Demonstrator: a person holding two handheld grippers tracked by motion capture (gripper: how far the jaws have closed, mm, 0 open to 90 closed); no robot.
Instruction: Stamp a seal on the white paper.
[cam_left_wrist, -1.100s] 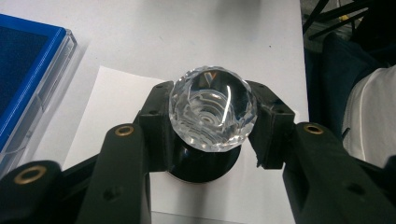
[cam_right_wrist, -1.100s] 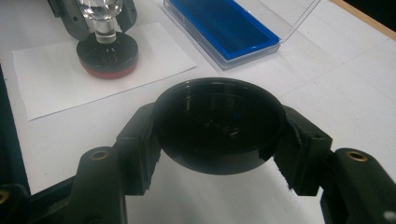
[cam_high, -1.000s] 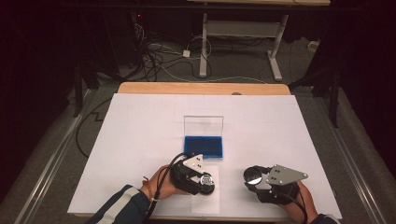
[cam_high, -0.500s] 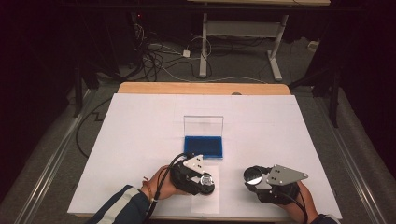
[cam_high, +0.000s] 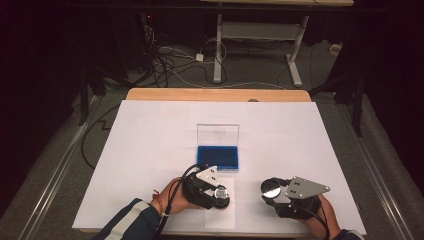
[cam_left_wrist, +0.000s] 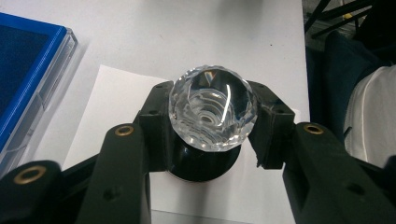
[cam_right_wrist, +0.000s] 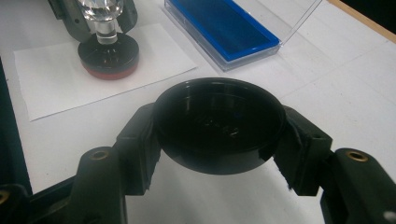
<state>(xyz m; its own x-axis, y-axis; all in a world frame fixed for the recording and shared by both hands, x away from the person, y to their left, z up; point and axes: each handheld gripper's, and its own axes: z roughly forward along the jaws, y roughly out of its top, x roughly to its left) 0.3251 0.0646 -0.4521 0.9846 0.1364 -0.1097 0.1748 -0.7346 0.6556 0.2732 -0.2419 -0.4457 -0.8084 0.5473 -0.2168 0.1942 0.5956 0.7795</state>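
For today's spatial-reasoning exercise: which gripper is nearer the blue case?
Left. The left gripper sits just in front of the blue case, over the paper sheet; the right gripper is farther off to its right.

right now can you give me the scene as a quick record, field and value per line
left claw: shut on the crystal-topped stamp, faceted knob between the jaws
stamp base: black with a red underside, resting on the paper sheet
right claw: shut on the black round cap, hollow side up
blue case: open, clear lid upright, beyond the left claw on the table
table: covered in white
contact: stamp and cap apart
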